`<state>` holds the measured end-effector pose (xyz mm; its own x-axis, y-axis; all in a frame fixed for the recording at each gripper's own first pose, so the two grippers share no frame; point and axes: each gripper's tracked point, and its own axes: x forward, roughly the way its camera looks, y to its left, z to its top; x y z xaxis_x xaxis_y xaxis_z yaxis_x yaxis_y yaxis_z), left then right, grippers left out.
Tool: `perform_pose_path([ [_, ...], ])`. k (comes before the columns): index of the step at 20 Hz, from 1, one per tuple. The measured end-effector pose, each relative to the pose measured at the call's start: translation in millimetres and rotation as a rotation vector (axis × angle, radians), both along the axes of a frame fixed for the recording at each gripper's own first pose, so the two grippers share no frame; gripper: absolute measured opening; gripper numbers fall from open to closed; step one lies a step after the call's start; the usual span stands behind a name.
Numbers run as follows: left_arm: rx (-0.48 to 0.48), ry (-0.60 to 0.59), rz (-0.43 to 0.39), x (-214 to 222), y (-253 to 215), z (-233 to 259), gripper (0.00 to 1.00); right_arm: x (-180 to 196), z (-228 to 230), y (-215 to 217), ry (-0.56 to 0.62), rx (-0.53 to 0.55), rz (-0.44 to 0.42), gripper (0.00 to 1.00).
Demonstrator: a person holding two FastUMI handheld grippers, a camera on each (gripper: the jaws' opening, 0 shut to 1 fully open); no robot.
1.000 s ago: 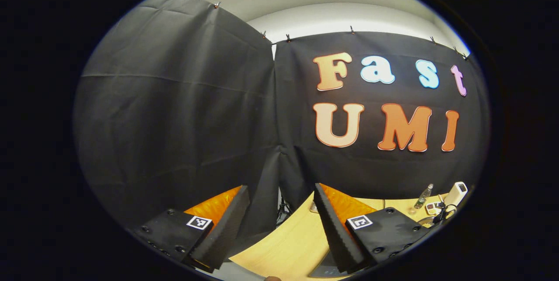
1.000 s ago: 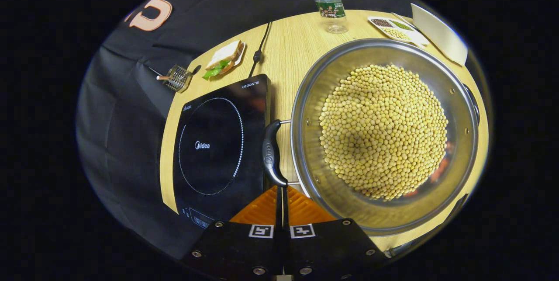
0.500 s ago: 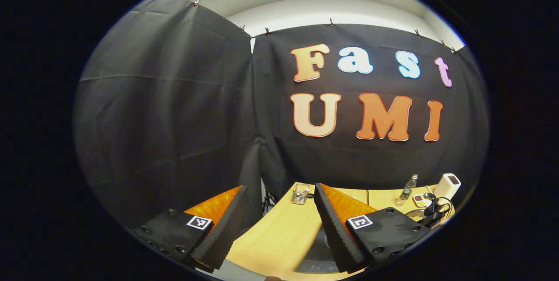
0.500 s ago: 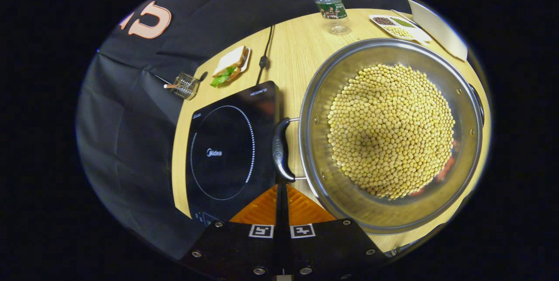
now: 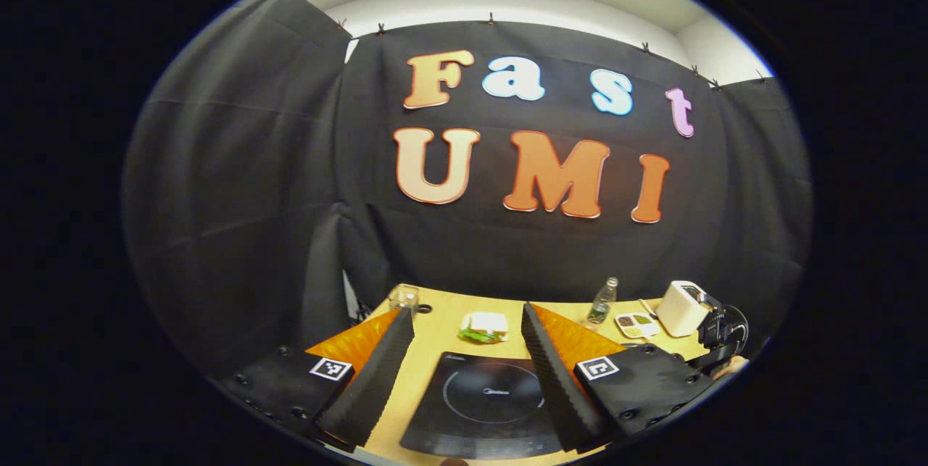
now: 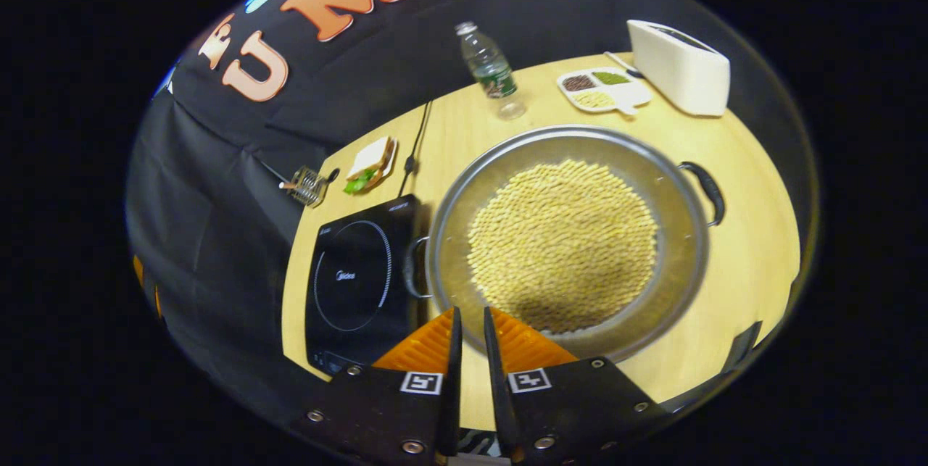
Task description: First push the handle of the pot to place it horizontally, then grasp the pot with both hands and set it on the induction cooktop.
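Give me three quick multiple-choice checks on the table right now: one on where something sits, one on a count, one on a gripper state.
1. Where is the induction cooktop relative to the pot in the right gripper view?
A. To its left, beside it
B. Under it
C. Behind it, by the bottle

2. How many compartments does the small white dish show?
A. One
B. Three
C. Six

3. How do the fingers of the left gripper stand?
A. Pressed on the pot's handle
B. Closed together on nothing
C. Wide apart, holding nothing

Answers:
1. A: the black cooktop lies on the table just left of the pot's near handle.
2. B: three fillings show, dark, green and pale.
3. C: in the left gripper view the cooktop shows through the broad gap between the fingers.
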<state>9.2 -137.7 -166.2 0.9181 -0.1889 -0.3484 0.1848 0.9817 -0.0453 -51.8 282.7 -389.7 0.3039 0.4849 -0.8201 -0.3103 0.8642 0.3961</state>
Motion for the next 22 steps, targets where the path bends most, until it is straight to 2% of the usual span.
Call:
perform_pose_path([
  [1,-0.016,0.011,-0.019,0.9,-14.6,-8.2,0.97,7.6,-0.3,-12.4,-0.037,-0.020,-0.016,0.21],
  [2,-0.032,0.023,-0.033,3.2,-29.8,-18.0,0.98,15.9,-0.1,-24.4,-0.071,-0.034,-0.027,0.38],
  [3,-0.042,0.029,-0.040,8.3,-41.9,-28.5,0.98,22.5,2.2,-34.7,-0.103,-0.043,-0.037,0.41],
  [5,-0.057,0.060,-0.061,12.3,-70.6,-51.5,0.98,35.6,4.8,-52.0,-0.167,-0.057,-0.055,0.71],
  [6,-0.064,0.079,-0.082,12.1,-86.4,-63.0,0.98,43.2,6.5,-60.6,-0.196,-0.065,-0.063,0.77],
  [7,-0.070,0.096,-0.105,11.6,-103.1,-76.2,0.98,49.7,7.0,-68.2,-0.221,-0.071,-0.070,0.88],
  [8,-0.073,0.114,-0.132,10.4,-118.9,-89.1,0.97,56.9,7.5,-77.0,-0.242,-0.079,-0.082,0.92],
  [11,-0.055,0.178,-0.209,4.7,-158.9,-138.1,0.98,76.4,1.0,-99.2,-0.268,-0.099,-0.131,0.96],
  [15,-0.025,0.278,-0.256,-3.0,-192.2,-203.9,0.98,100.8,-19.9,-124.0,-0.271,-0.125,-0.178,0.96],
  [19,0.053,0.399,-0.303,-17.0,-209.9,-274.4,0.98,116.6,-44.5,-134.4,-0.266,-0.173,-0.159,0.96],
  [22,0.038,0.482,-0.304,-24.3,-221.3,-301.7,0.98,129.6,-59.9,-132.1,-0.259,-0.185,-0.143,0.96],
])
